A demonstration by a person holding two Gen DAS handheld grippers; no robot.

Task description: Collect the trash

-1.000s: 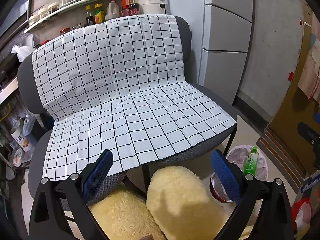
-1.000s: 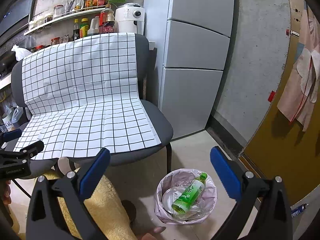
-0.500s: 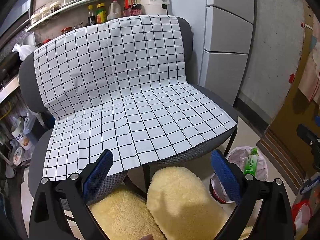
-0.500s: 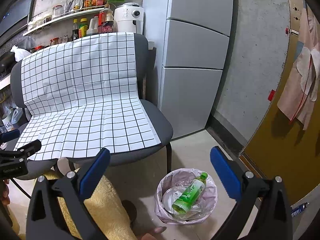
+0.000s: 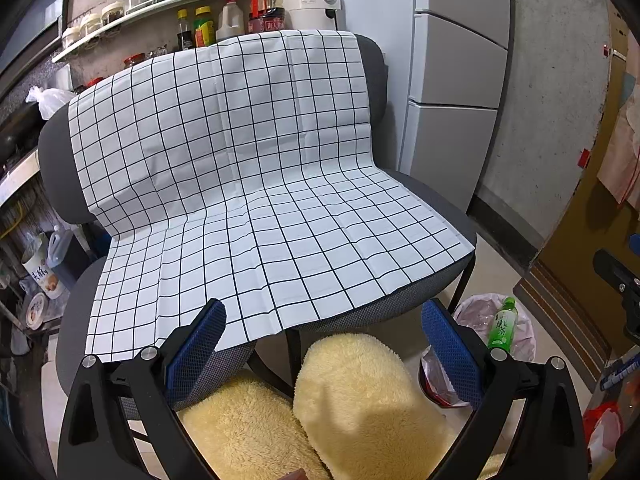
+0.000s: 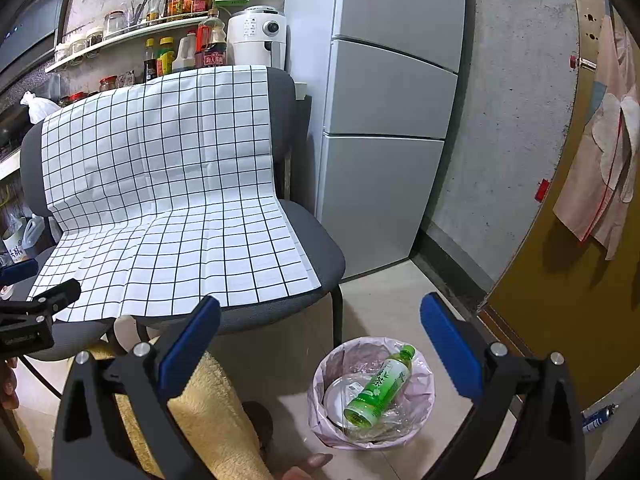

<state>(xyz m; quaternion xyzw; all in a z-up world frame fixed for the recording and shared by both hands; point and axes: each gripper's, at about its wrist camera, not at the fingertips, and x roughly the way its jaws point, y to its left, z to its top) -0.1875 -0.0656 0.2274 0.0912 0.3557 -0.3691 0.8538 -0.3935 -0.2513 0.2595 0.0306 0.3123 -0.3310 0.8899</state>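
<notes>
1. Both tools, the left tool [image 5: 324,344] and the right tool [image 6: 320,340], hold nothing, their blue pads spread wide.
2. Below the right tool, a green bottle [image 6: 378,388] lies tilted in the lined trash bin [image 6: 424,412], cap up toward the far right.
3. Its label shows Chinese characters, too small to read.
4. Beside the bin stands a chair [image 6: 320,256] under a checked cloth [image 5: 248,184].
</notes>
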